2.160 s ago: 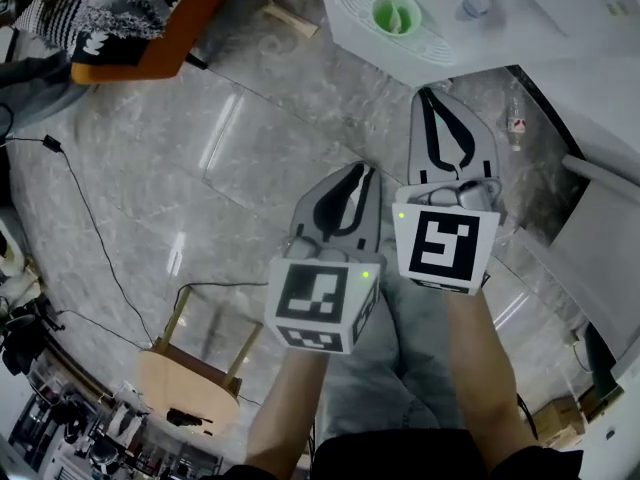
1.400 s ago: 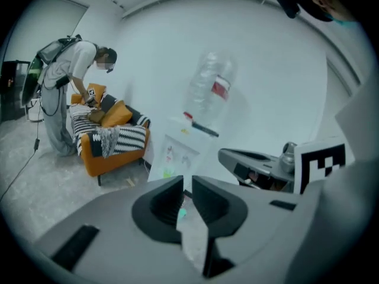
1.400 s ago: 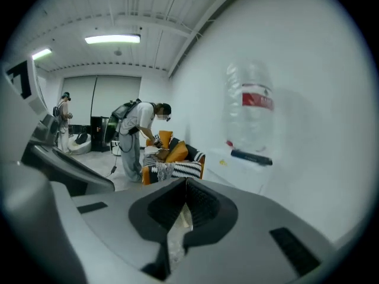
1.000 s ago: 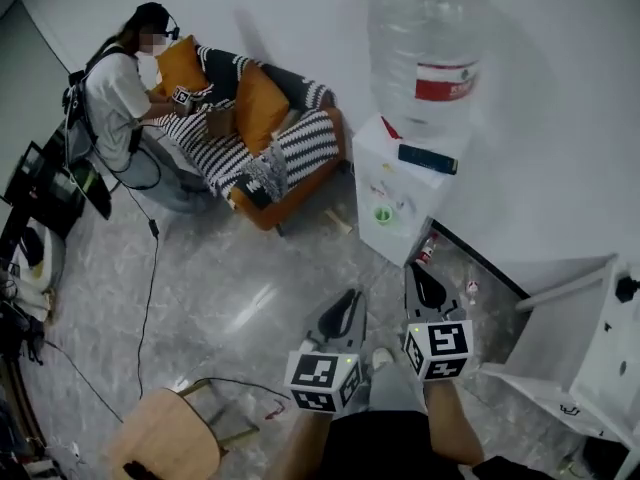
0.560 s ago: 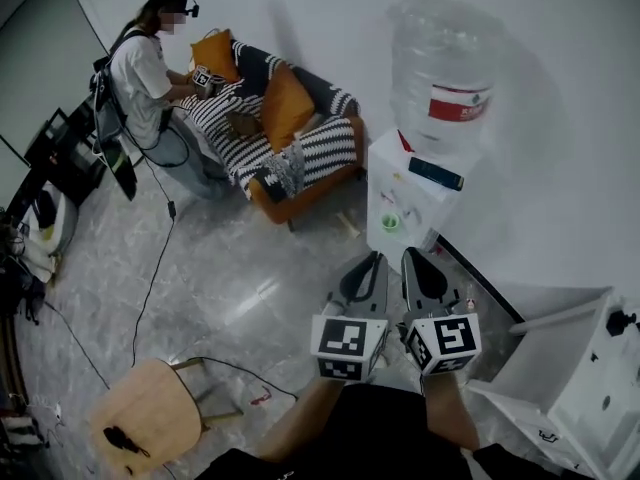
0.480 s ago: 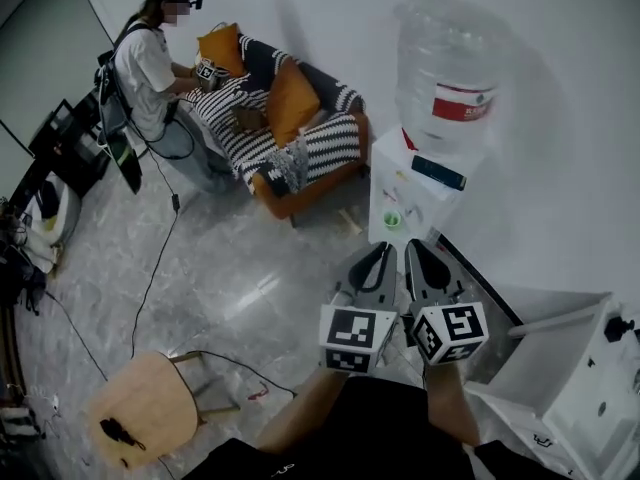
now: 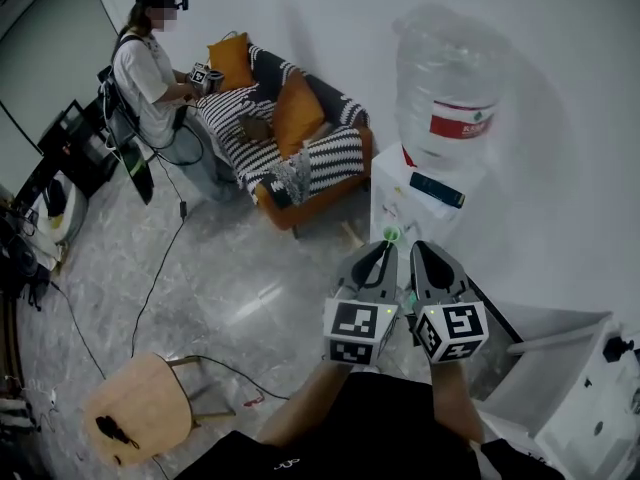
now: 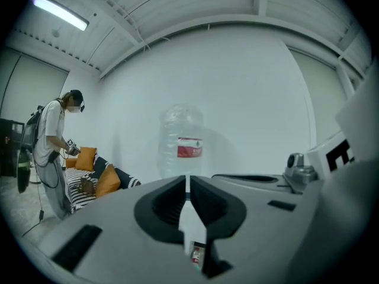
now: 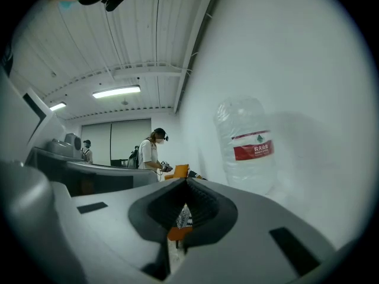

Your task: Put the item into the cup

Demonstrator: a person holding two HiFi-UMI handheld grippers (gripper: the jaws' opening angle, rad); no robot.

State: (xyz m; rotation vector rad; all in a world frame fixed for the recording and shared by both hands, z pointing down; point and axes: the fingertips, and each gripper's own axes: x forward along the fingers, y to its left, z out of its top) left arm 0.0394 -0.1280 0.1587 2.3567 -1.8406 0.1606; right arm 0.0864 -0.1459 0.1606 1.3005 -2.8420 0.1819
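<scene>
The left tool (image 7: 385, 247) has its jaws pressed together with only a hairline slit between them and nothing held, which its own view (image 8: 186, 181) shows plainly. The right tool (image 7: 418, 247) is just beside it and is closed on nothing too, its jaws meeting at the tip (image 9: 186, 184). The two are held side by side and level, both pointing towards the wall. Just past their tips a small green cup (image 7: 390, 234) sits on the front ledge of a white dispenser (image 7: 418, 208). From here I can't tell whether anything lies in the cup. A big clear bottle (image 7: 446, 88) with a red label stands upside down on the dispenser's top, and it shows in both gripper views (image 8: 180, 147) (image 9: 249, 144). To the left of the dispenser, against the same wall, stands a sofa (image 7: 300, 163) under a striped cover with orange cushions (image 7: 298, 108). A person (image 7: 150, 68) stands at its far end, bent over something in their hands. A black cable (image 7: 150, 278) trails across the grey marble floor (image 7: 240, 278) to near a round wooden stool (image 7: 135, 418).
</scene>
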